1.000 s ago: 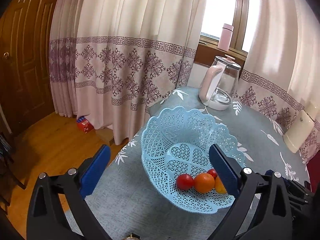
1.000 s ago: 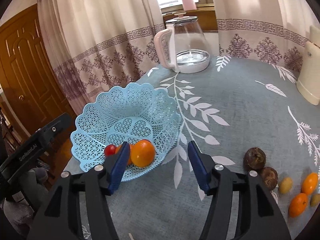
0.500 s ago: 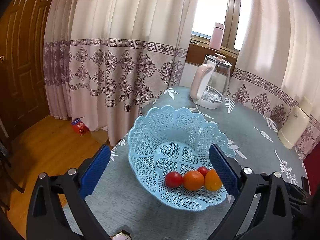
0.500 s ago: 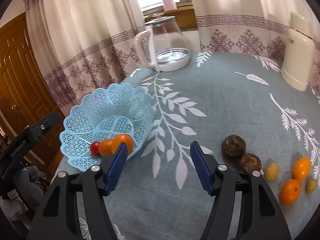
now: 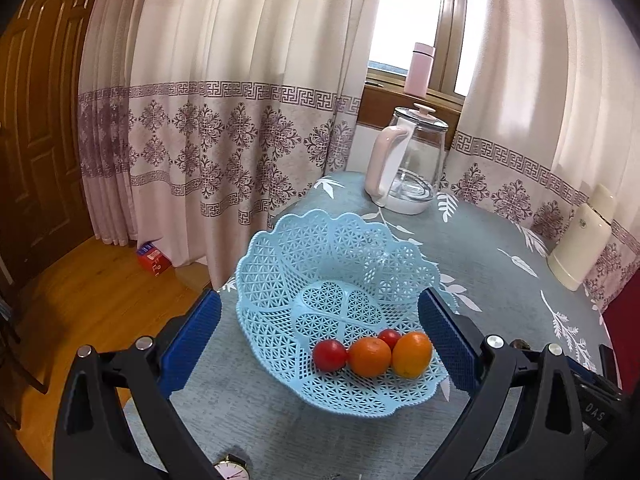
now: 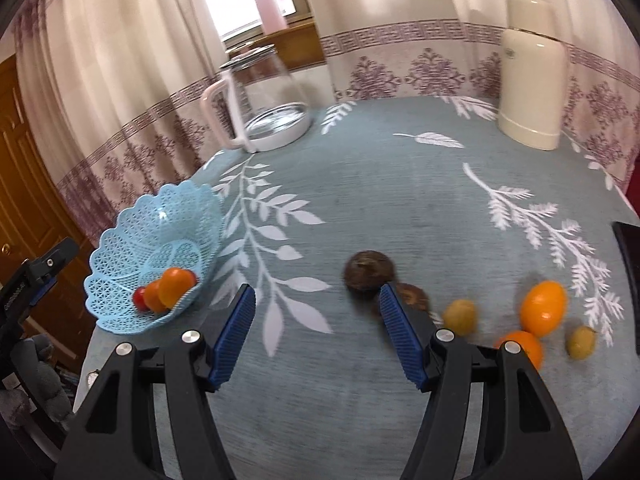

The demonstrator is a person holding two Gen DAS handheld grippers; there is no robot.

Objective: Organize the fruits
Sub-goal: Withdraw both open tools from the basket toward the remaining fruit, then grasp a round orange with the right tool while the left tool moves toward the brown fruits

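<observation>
Brown, firm-looking round fruit (image 6: 369, 270) sits just ahead of the empty, wide-open right gripper (image 6: 316, 320), best pinched across its middle; left gripper (image 5: 320, 340) gapes empty over the basket (image 5: 280, 264).

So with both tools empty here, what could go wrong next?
The blue basket sits close to the table's edge, so a nudge from the open left tool might push it off. The fruit is piled at its near rim, so another drop there could tip it. The open right tool could roll the round brown fruit away.
</observation>
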